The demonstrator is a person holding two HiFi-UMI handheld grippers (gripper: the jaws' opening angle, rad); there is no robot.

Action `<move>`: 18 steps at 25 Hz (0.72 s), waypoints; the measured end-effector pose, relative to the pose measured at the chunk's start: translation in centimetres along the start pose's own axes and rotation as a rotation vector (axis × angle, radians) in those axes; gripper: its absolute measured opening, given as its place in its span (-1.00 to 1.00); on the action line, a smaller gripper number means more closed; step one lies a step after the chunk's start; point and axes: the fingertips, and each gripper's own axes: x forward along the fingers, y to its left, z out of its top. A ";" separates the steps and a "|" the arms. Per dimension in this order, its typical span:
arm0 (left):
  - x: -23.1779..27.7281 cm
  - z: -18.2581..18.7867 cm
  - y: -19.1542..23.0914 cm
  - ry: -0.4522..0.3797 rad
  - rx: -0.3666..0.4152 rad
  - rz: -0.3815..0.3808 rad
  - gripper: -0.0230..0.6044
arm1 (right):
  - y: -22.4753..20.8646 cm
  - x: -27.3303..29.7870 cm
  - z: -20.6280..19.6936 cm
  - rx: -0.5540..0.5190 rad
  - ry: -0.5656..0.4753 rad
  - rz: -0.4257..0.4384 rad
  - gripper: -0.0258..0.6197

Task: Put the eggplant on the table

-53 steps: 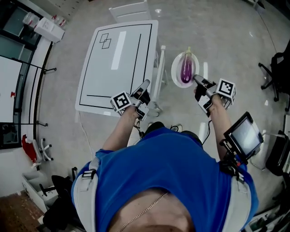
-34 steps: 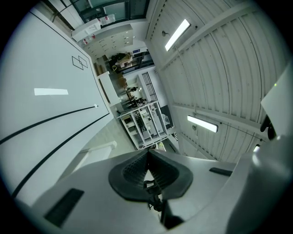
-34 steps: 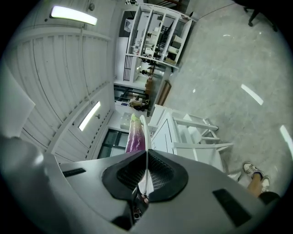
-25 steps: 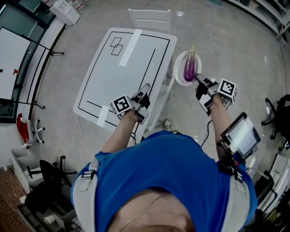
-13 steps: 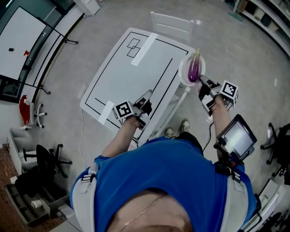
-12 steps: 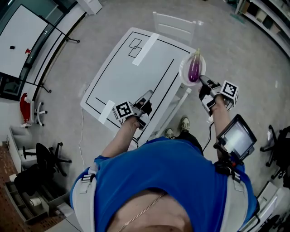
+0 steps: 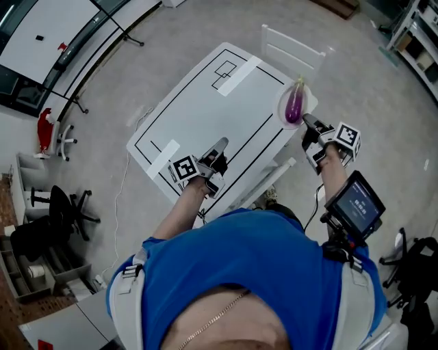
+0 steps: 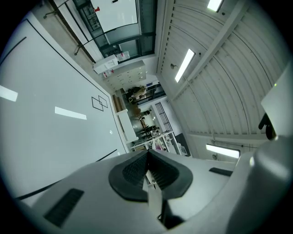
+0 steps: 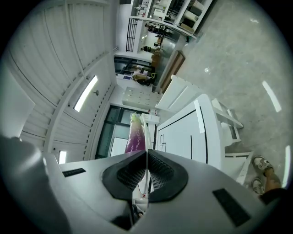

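My right gripper (image 7: 306,120) (image 9: 146,153) pinches the white plate (image 7: 280,109) rim | eggplant (image 7: 294,106) (image 9: 137,135) lies on it, 12 o'clock from those fingers, by the table (image 7: 205,116) edge | left gripper (image 7: 222,143) (image 8: 147,155) pressed together, holding nothing

In my right gripper view the jaws hid the bottom of the eggplant (image 9: 136,136). I saw the plate (image 9: 146,133) only as a thin edge. Far shelves (image 9: 179,13) were too small to tell.

left gripper (image 7: 220,145): jaws together, empty | right gripper (image 7: 306,121): jaws clamping plate (image 7: 281,113) rim
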 end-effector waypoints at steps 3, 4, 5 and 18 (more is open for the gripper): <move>0.3 1.1 0.7 -0.044 -0.008 0.023 -0.90 | 0.1 2.4 1.2 -0.011 0.034 -0.003 -0.88; -0.4 1.1 0.4 -0.056 -0.013 0.028 -0.90 | 0.5 2.6 0.9 -0.014 0.044 -0.004 -0.88; -1.1 1.1 0.1 -0.068 -0.020 0.031 -0.90 | 0.8 2.8 0.7 -0.018 0.054 -0.004 -0.88; -2.1 2.9 2.1 -0.191 -0.046 0.143 -0.90 | -0.3 11.1 2.7 -0.042 0.181 -0.020 -0.88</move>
